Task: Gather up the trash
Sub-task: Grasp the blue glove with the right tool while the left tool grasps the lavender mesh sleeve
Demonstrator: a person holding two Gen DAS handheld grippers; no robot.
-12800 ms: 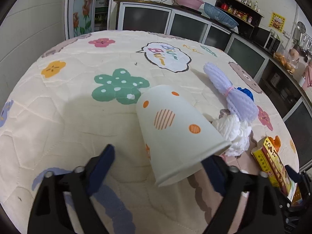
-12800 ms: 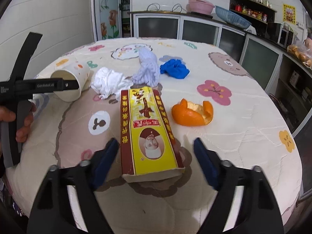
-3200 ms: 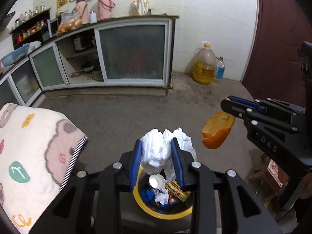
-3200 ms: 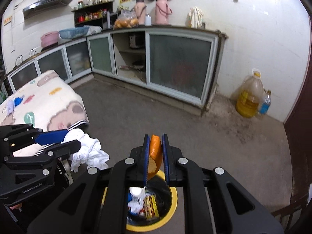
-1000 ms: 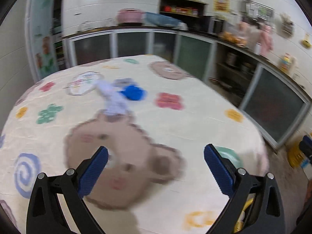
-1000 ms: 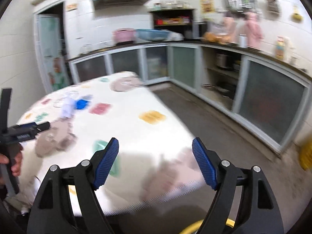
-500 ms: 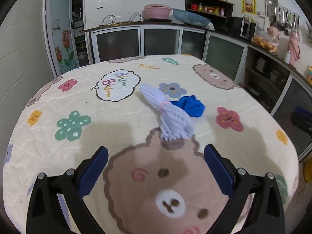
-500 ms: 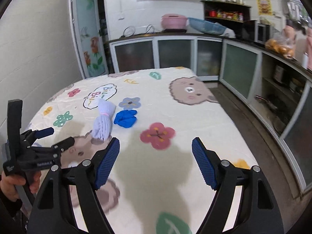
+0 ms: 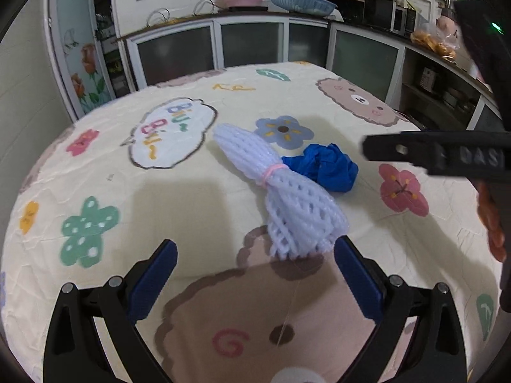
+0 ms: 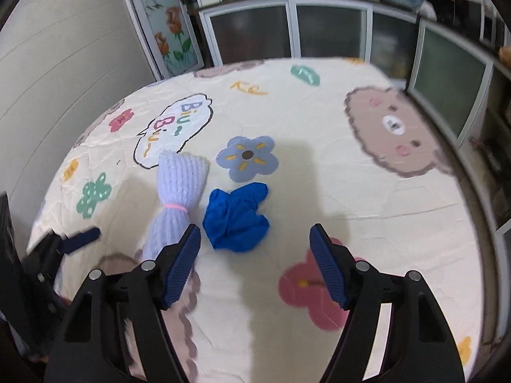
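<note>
We're back at the table from the bin with both the left gripper [image 9: 254, 269] and right gripper [image 10: 255, 255] wide open and empty (cup, box, peel gone), just the foam net [image 9: 287, 198] and blue glove [image 10: 236, 220] left mid-frame.

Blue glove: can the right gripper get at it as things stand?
Probably yes. The right gripper is open with the crumpled blue glove just ahead between its fingers, nothing over it. The foam net lies close beside the glove and might get nudged.

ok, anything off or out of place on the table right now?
Two bits of trash lie on the tablecloth: a foam net bundle tied with a pink band, and a crumpled blue glove beside it. No spill or damage shows. Both grippers are open and empty.
</note>
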